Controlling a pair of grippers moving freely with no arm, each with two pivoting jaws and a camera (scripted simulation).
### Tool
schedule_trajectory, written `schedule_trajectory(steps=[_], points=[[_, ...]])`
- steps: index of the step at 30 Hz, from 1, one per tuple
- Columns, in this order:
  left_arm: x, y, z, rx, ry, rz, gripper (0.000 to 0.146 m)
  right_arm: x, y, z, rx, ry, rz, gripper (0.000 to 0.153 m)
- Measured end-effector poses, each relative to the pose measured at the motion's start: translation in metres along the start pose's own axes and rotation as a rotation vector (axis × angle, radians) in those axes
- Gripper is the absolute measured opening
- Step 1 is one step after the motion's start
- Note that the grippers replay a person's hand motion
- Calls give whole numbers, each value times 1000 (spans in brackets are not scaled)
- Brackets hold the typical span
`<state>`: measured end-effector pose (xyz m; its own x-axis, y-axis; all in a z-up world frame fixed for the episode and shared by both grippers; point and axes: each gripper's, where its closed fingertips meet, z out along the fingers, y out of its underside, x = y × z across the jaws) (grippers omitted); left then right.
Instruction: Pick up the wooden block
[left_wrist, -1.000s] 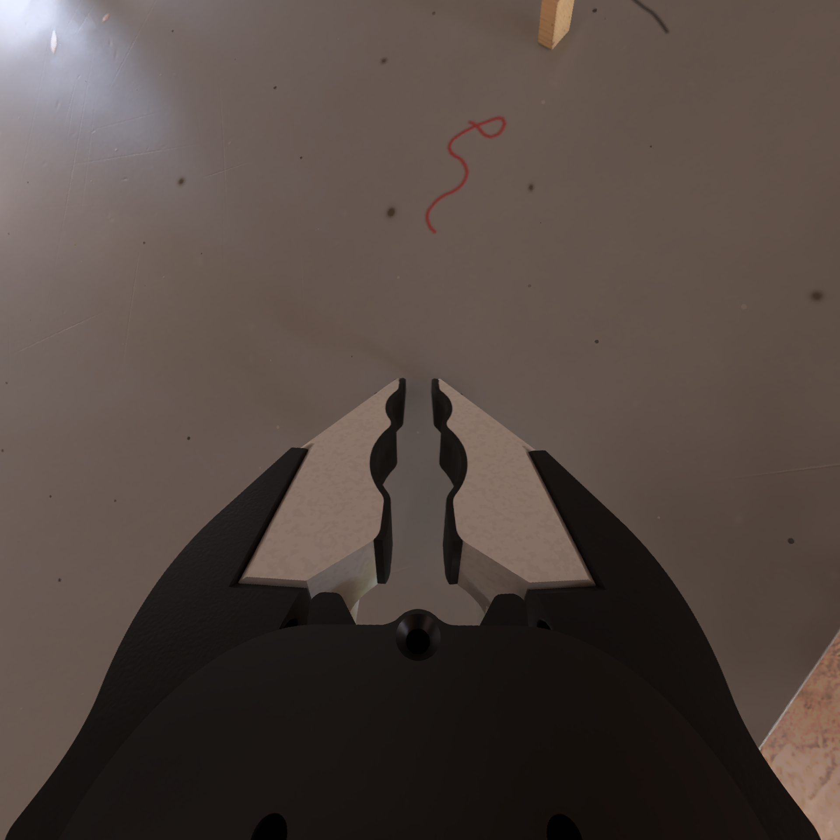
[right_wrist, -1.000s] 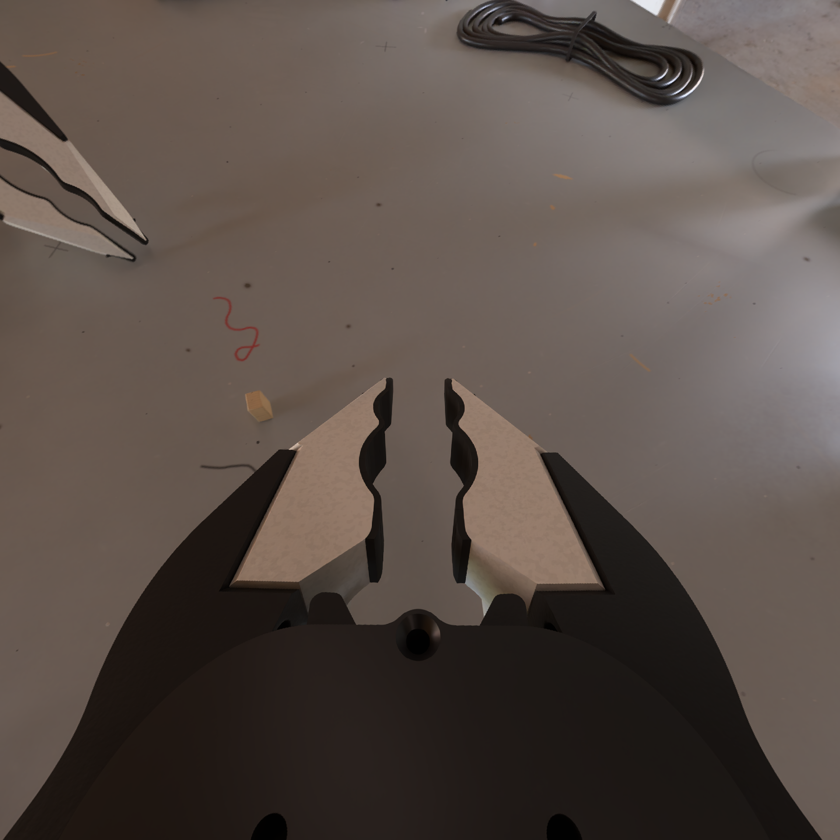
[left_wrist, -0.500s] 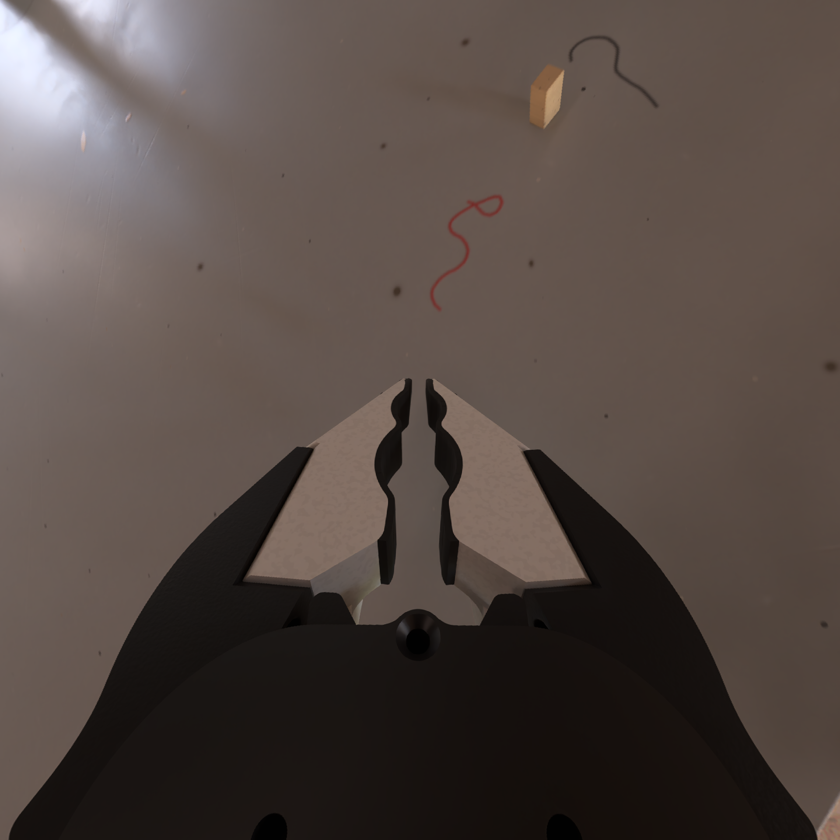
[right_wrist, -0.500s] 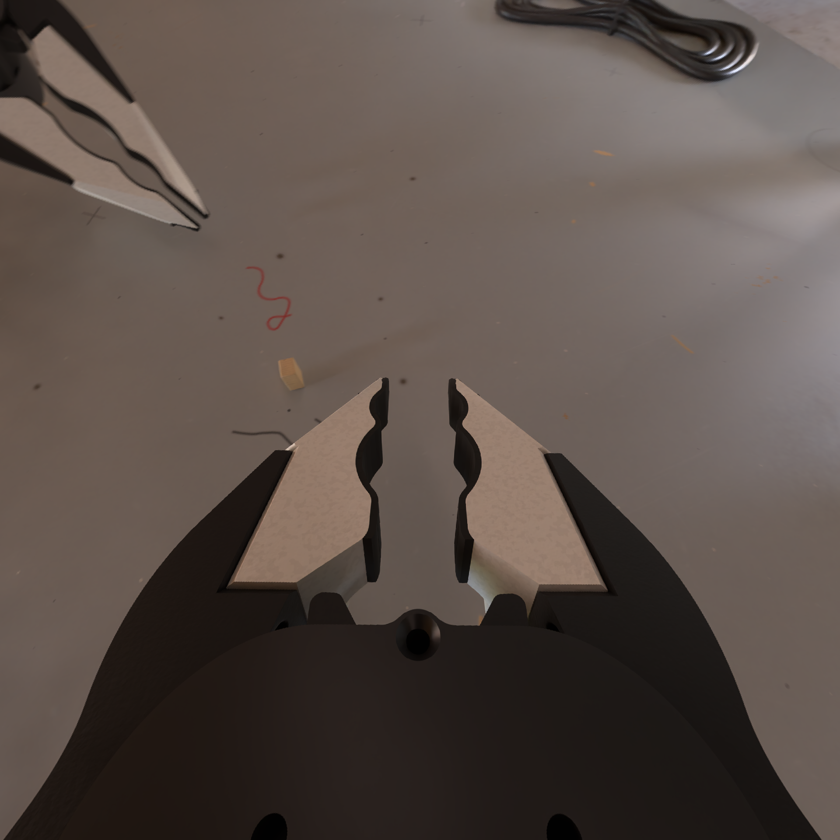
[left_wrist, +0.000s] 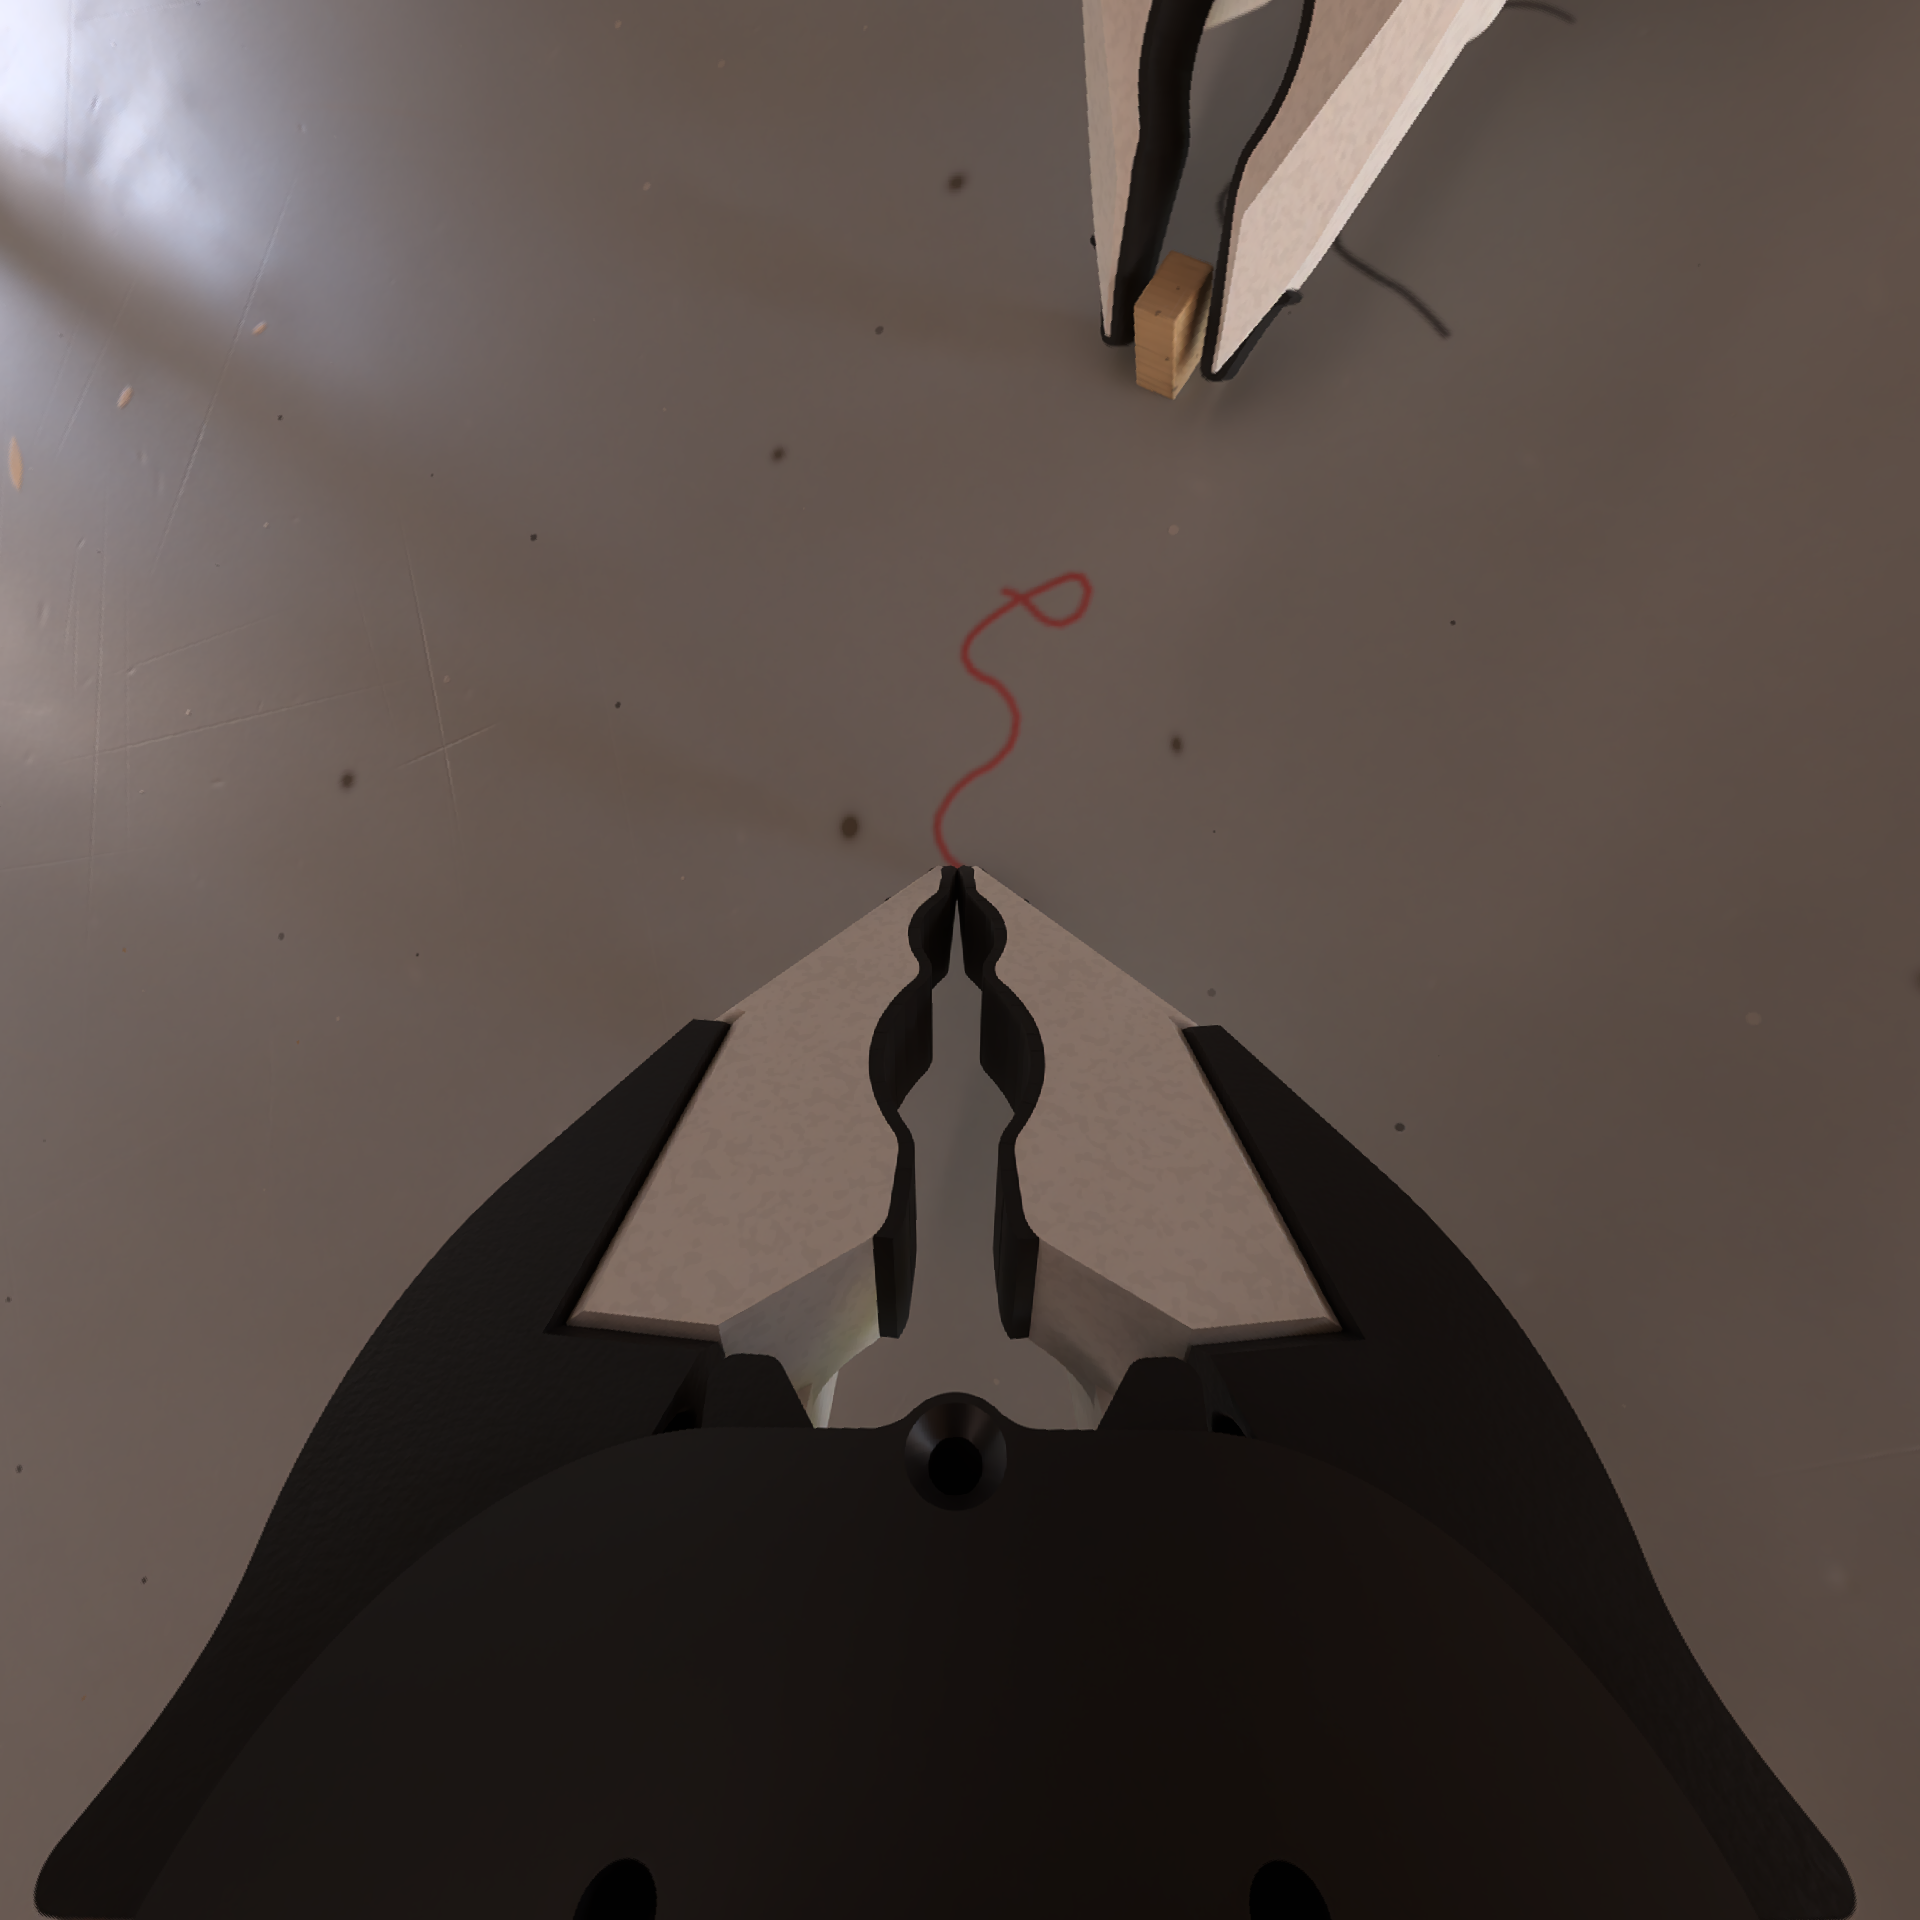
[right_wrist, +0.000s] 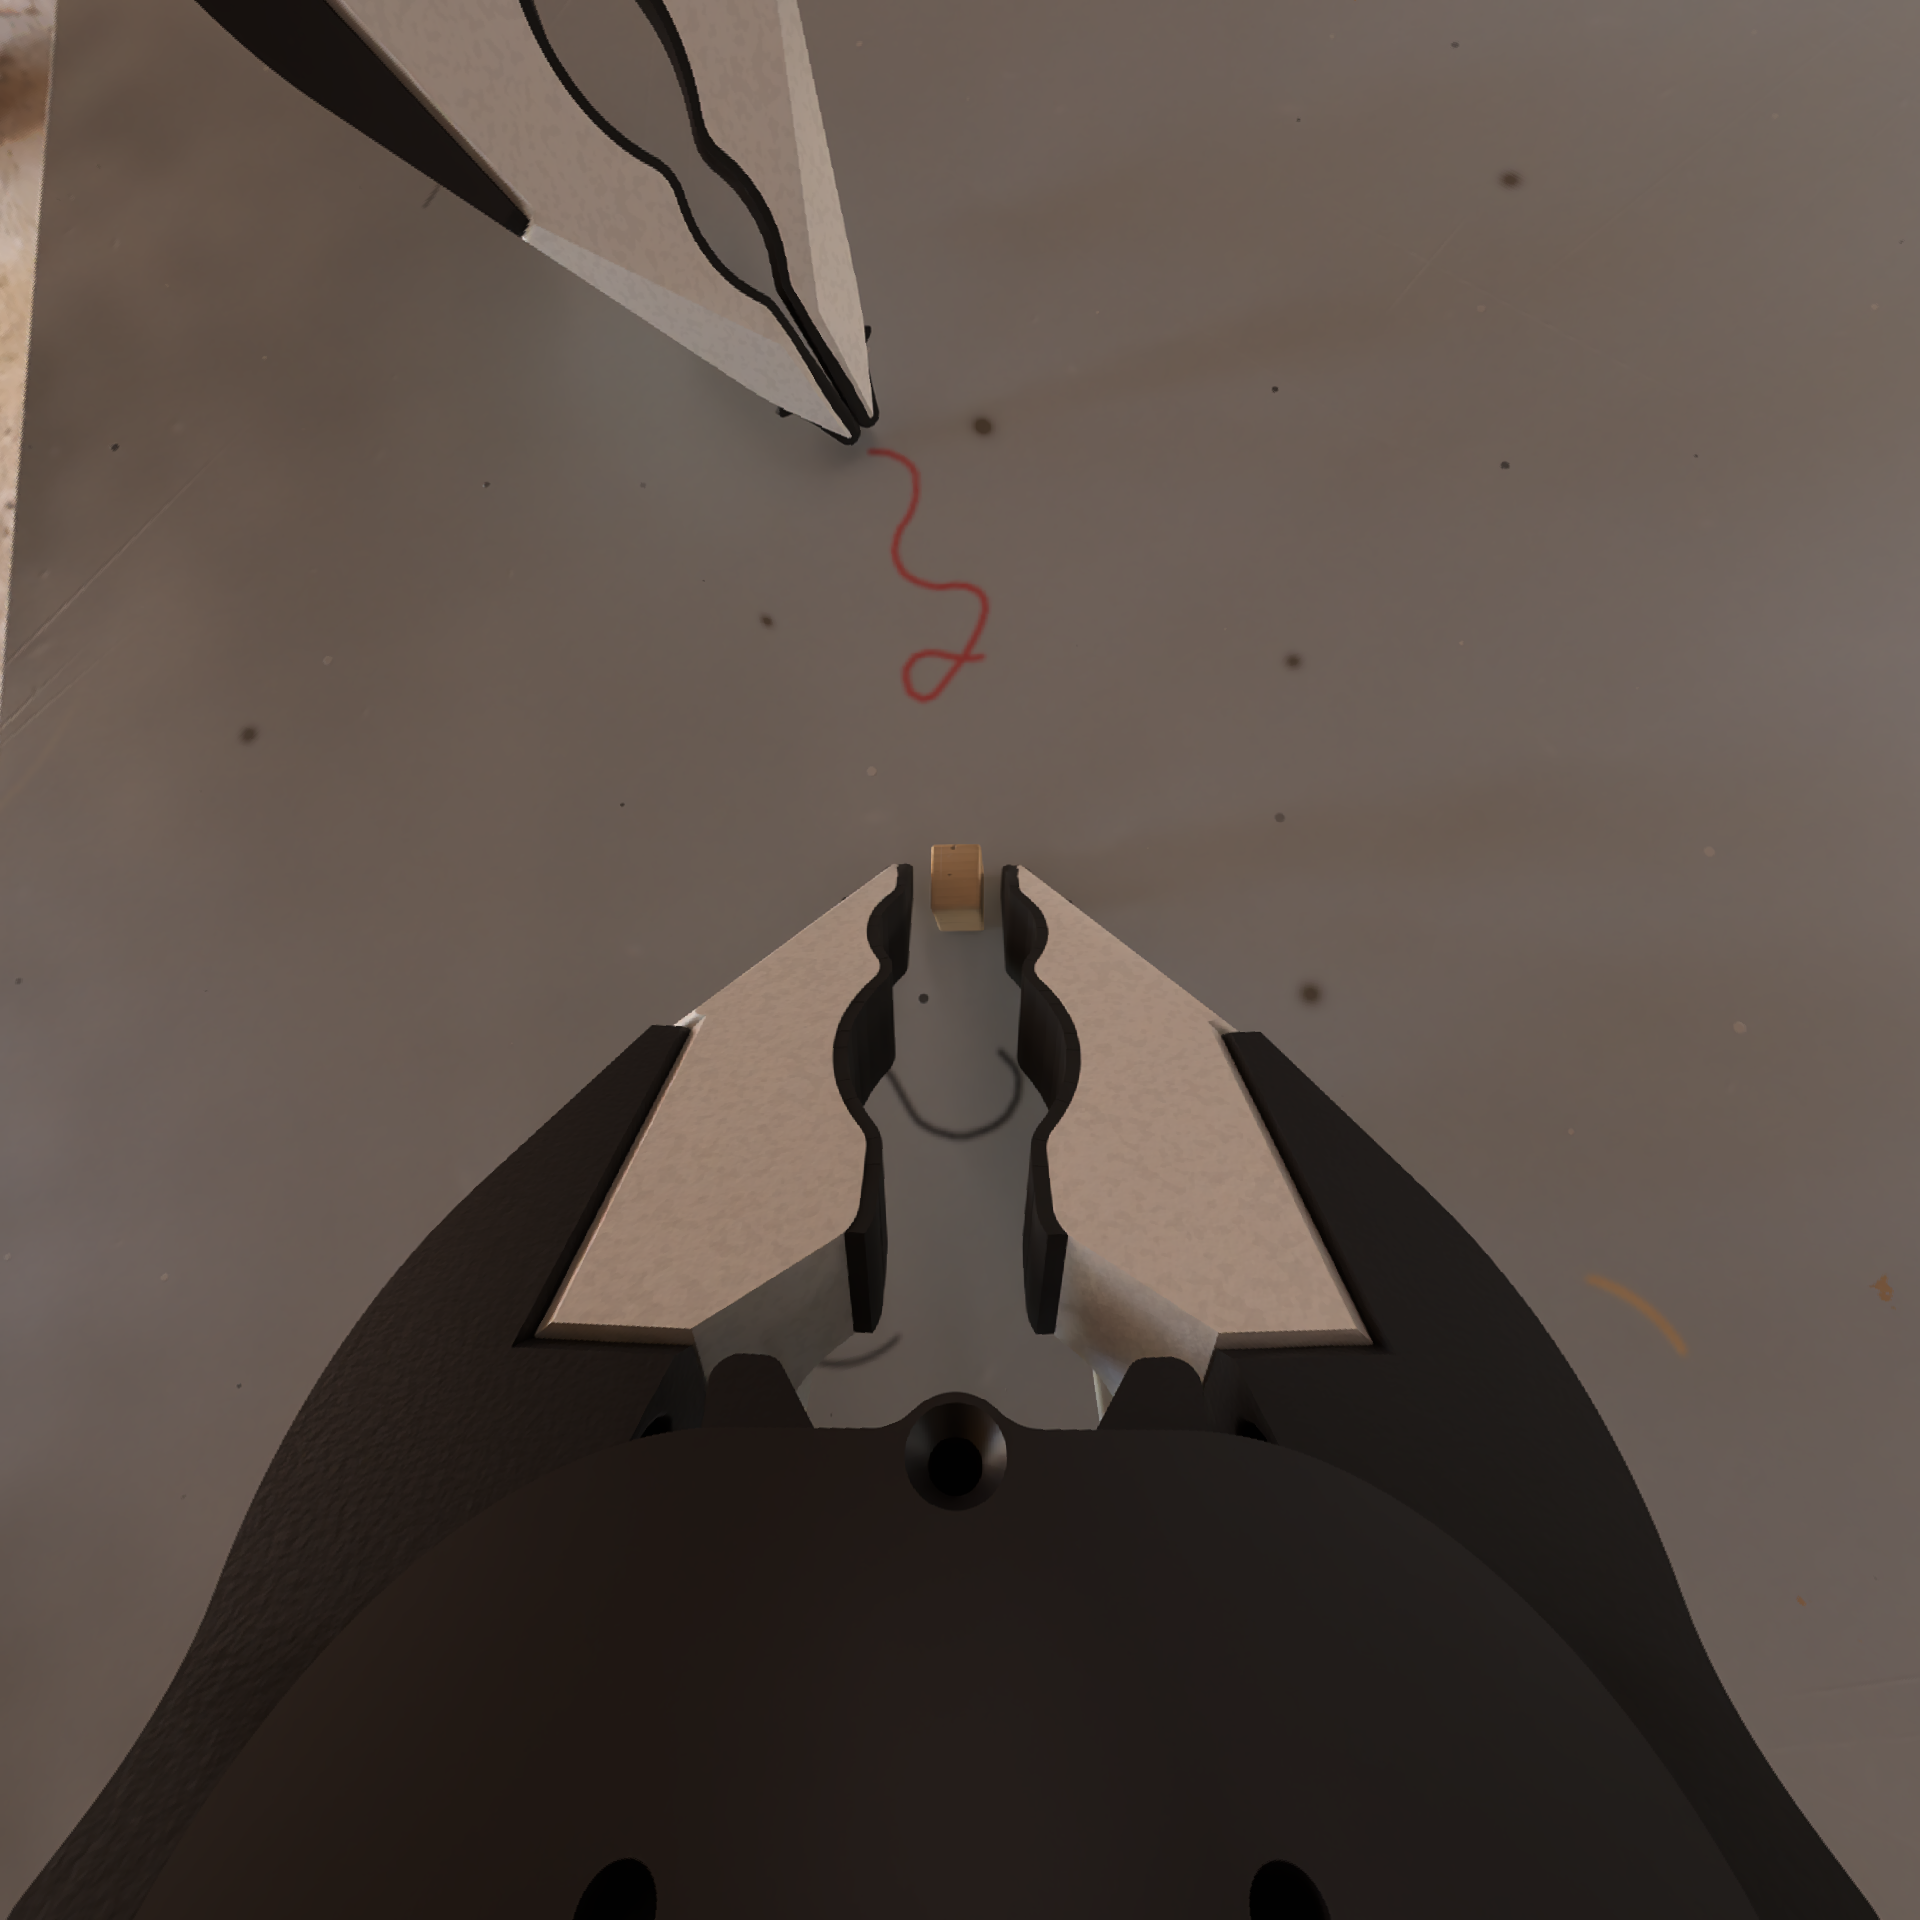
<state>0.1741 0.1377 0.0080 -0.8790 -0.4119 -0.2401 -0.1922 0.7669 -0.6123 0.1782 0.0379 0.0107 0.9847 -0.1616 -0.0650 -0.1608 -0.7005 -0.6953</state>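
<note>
The small pale wooden block stands on the grey scuffed tabletop between the fingertips of the right gripper, whose jaws are parted slightly wider than the block and hold nothing yet, while the left gripper has its tips pressed together, empty, right at the end of a thin red squiggle of thread. Since the block sits only at the very tips, closing now could pinch its edge and squirt it forward or tip it. The right wrist view shows clear gaps on both sides of the block and a dark thread under the jaws, whereas the left wrist view alone shows the block's height and how low the right gripper's fingers reach around it.
</note>
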Motion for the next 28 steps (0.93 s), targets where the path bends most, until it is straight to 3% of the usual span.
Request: schedule_trajectory(steps=[6, 13, 24, 26, 28], points=[[1, -6, 2, 31, 8, -17, 2, 6, 2, -2, -1, 14, 5, 8], [30, -44, 14, 133, 84, -30, 31, 11, 5, -10, 35, 25, 19, 8], [38, -73, 46, 119, 35, 17, 4, 15, 13, -17, 47, 30, 33, 8], [33, -76, 48, 119, 8, 11, 5, 18, 12, -21, 68, 39, 40, 8], [30, -79, 49, 123, -5, 6, 18, 21, 8, -26, 94, 41, 45, 8]])
